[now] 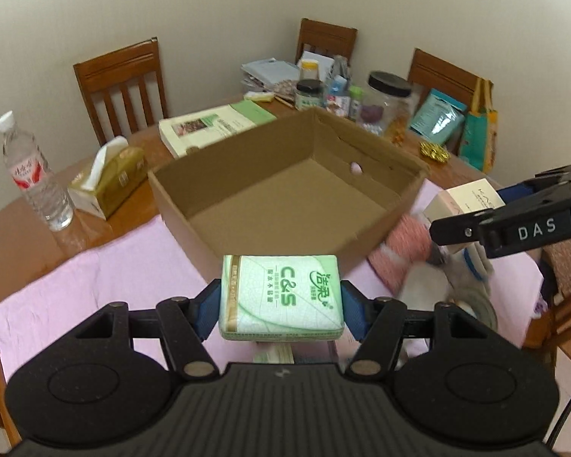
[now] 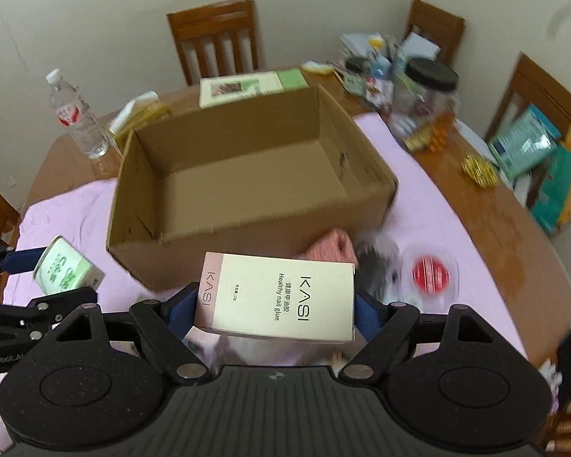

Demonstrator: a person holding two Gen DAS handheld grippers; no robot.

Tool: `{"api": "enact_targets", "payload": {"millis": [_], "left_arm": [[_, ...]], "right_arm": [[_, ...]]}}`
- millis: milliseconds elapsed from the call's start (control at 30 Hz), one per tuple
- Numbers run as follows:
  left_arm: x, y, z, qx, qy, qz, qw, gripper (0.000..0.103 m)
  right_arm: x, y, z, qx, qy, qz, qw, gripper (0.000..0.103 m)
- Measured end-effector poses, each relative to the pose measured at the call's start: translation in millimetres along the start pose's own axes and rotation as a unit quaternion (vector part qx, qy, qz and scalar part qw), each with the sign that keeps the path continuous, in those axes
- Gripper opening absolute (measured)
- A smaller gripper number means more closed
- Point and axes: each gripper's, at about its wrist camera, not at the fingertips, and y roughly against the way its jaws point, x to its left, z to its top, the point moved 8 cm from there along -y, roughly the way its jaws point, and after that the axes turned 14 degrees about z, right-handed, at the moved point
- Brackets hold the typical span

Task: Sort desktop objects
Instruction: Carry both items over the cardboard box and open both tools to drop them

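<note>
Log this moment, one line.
left claw: shut on green tissue pack | right claw: shut on cream KASI carton | brown cardboard box: empty

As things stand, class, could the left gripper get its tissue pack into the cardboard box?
Probably yes. The left gripper holds the tissue pack just short of the cardboard box, whose top is open and inside looks empty. Nothing stands between pack and near wall; it only needs to clear that rim.
</note>
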Motion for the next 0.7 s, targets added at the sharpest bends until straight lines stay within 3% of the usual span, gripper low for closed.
{"api": "enact_targets", "payload": {"millis": [200,433,467,533,700], "left_arm": [[-4.2,-18.9,30.4,-0.008,0.007,0.015,0.9998,0.064],[-6.3,-50.5,44.8,0.009,0.02,0.032,0.9992,0.065],[-6.4,-53.9,45.8,0.009,0.021,0.035,0.9991,0.068],[-5.7,-59.5,46.9,0.015,0.025,0.041,0.9987,0.089],[0.0,-58.4,49.6,0.003,0.034,0.066,0.9972,0.095]], "right_arm": [[-9.0,-12.6,39.6,-0.007,0.021,0.018,1.0,0.085],[-21.3,-37.2,72.0,-0.001,0.034,0.037,0.999,0.085],[-22.7,-41.2,75.1,0.0,0.036,0.038,0.999,0.085],[-25.6,-49.6,80.6,0.003,0.039,0.043,0.998,0.086],[-28.2,-64.7,85.4,0.008,0.052,0.049,0.997,0.103]]}}
